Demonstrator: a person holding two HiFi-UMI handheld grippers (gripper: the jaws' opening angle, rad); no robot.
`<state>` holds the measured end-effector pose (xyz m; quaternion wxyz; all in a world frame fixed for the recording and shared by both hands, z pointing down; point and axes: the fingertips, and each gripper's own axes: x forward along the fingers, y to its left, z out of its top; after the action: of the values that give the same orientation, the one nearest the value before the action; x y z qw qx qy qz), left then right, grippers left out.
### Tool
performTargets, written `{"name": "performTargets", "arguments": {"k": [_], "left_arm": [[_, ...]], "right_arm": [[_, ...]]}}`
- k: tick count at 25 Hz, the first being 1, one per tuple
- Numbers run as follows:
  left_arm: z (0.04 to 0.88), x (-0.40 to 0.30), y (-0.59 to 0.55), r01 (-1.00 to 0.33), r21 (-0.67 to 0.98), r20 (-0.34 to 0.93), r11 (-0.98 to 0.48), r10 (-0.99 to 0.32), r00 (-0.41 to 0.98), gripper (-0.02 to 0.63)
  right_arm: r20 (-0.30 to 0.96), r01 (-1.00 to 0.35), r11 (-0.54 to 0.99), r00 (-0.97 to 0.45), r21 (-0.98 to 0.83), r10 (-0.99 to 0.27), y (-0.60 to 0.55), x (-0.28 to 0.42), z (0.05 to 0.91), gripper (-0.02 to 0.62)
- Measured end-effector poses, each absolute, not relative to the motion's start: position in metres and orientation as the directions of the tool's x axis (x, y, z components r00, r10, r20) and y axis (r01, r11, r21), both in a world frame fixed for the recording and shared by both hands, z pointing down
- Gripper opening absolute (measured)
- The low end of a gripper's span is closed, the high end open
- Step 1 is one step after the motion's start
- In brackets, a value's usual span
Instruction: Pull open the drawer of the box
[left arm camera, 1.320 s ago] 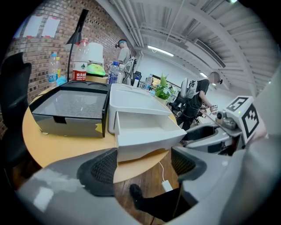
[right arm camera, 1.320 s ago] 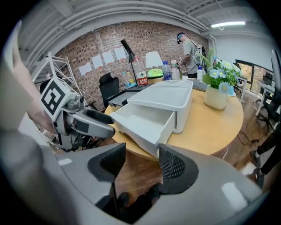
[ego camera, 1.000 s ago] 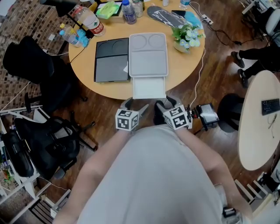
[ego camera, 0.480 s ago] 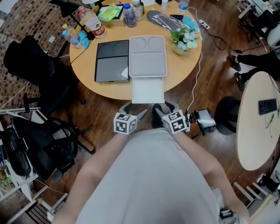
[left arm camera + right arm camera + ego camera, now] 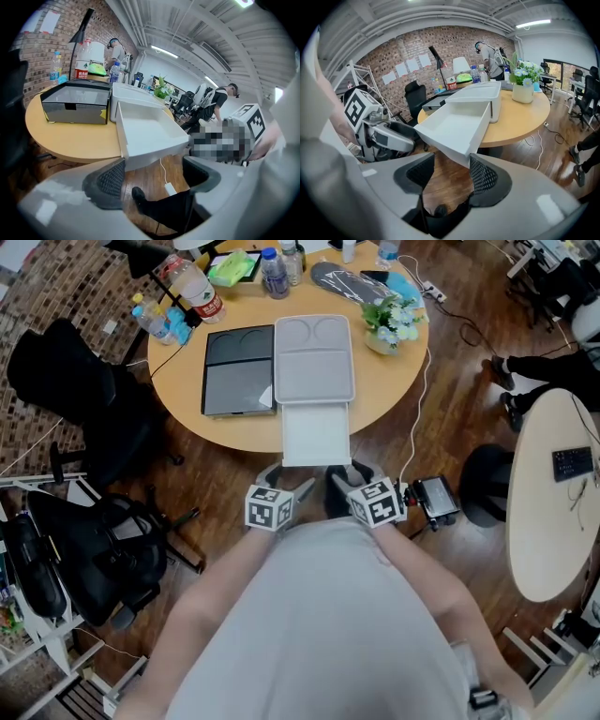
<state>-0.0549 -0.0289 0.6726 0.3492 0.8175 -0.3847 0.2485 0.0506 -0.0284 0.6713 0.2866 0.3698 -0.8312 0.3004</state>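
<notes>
A white box (image 5: 314, 357) lies on the round wooden table (image 5: 384, 381), and its drawer (image 5: 316, 435) is pulled out over the table's near edge and is empty. My left gripper (image 5: 287, 480) and right gripper (image 5: 348, 474) hover just in front of the drawer's front panel, close to my body. Both are open with nothing between the fingers. In the left gripper view the drawer (image 5: 150, 133) is ahead and above the left gripper (image 5: 154, 178). In the right gripper view the drawer's (image 5: 454, 124) front corner hangs just above the right gripper (image 5: 451, 173).
A black box (image 5: 239, 371) sits left of the white one. Bottles (image 5: 192, 282), a flower pot (image 5: 394, 320) and a cable (image 5: 427, 381) are on the table. Black chairs (image 5: 84, 381) stand left, a stool (image 5: 492, 479) and another table (image 5: 553, 493) right.
The drawer shows slightly further out of the box than a second ago. Both grippers have stayed open just before its front, close to my body.
</notes>
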Motion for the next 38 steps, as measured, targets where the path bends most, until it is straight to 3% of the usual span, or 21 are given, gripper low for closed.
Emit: {"name": "performTargets", "arguments": {"k": [16, 22, 25, 28, 32, 38], "left_arm": [[0.664, -0.092, -0.016, -0.841, 0.359, 0.651, -0.404, -0.537, 0.536, 0.362], [0.658, -0.122, 0.0, -0.856, 0.414, 0.608, -0.309, -0.606, 0.513, 0.241], [0.658, -0.134, 0.013, -0.856, 0.439, 0.597, -0.272, -0.624, 0.504, 0.105], [0.652, -0.137, 0.027, -0.843, 0.468, 0.564, -0.265, -0.645, 0.516, 0.011], [0.629, -0.125, 0.04, -0.803, 0.49, 0.487, -0.34, -0.657, 0.576, 0.005], [0.597, -0.116, 0.059, -0.764, 0.459, 0.39, -0.454, -0.67, 0.632, 0.004]], "right_arm": [[0.632, -0.758, 0.622, -0.583, -0.196, -0.511, -0.038, 0.051, 0.649, 0.224], [0.605, -0.741, 0.658, -0.586, -0.131, -0.539, -0.03, 0.053, 0.627, 0.191], [0.565, -0.723, 0.684, -0.606, -0.099, -0.56, -0.023, 0.046, 0.606, 0.119], [0.532, -0.704, 0.705, -0.631, -0.086, -0.565, -0.009, 0.043, 0.589, 0.072], [0.505, -0.673, 0.733, -0.67, -0.102, -0.544, 0.01, 0.04, 0.571, 0.007], [0.477, -0.607, 0.785, -0.73, -0.123, -0.489, 0.045, 0.017, 0.563, 0.005]]}}
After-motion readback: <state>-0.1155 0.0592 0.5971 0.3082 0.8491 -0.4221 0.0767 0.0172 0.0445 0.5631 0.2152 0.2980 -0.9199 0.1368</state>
